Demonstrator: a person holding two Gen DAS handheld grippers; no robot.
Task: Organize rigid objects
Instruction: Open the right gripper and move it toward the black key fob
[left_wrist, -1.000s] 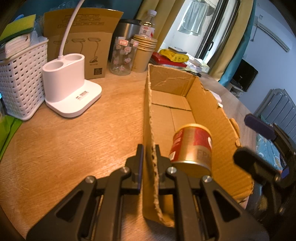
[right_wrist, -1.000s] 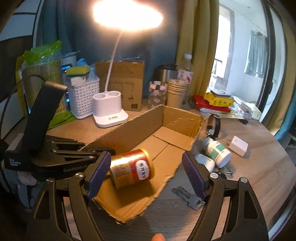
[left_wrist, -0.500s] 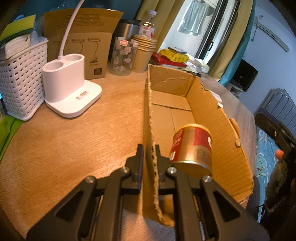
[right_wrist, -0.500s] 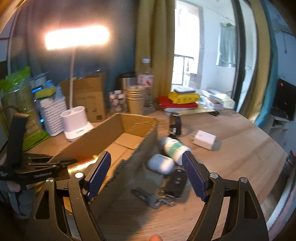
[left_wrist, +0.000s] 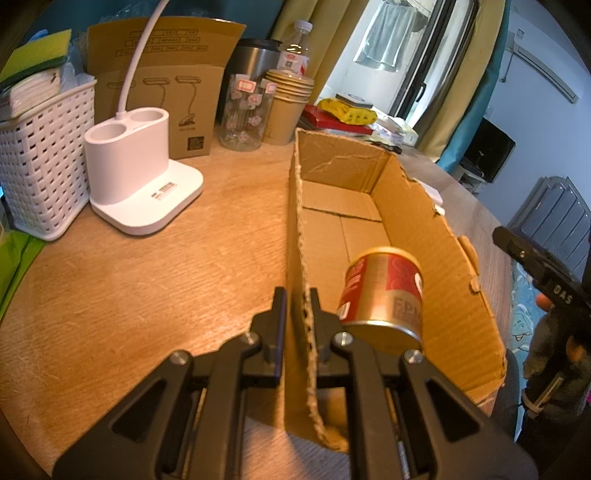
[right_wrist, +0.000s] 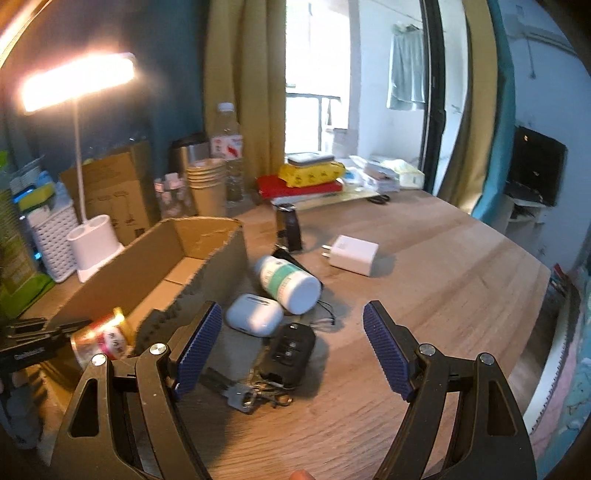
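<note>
My left gripper (left_wrist: 297, 295) is shut on the near side wall of the open cardboard box (left_wrist: 295, 229), one finger on each face of the wall. A red and gold tin can (left_wrist: 384, 291) lies on its side inside the box, close to that grip. In the right wrist view the box (right_wrist: 147, 258) sits at the left with the can (right_wrist: 103, 338) in it. My right gripper (right_wrist: 293, 314) hangs open over the table beside the box, nothing between its blue pads. Below it lie a white earbud case (right_wrist: 255, 314), a white pill bottle (right_wrist: 288, 282), a black car key fob (right_wrist: 291, 349) and keys (right_wrist: 240, 395).
A white charger (right_wrist: 352, 249) and a black watch (right_wrist: 288, 227) lie farther back. White lamp base (left_wrist: 136, 173), lattice basket (left_wrist: 40, 158), brown carton (left_wrist: 166, 88), glass jar (left_wrist: 245, 110), paper cups (left_wrist: 286, 107), steel flask and water bottle line the back. Red and yellow packs (right_wrist: 310, 177) sit near the window.
My right gripper has swung rightward, away from the box and can, and now hangs over the small items on the table. The left gripper has kept its hold on the box wall.
</note>
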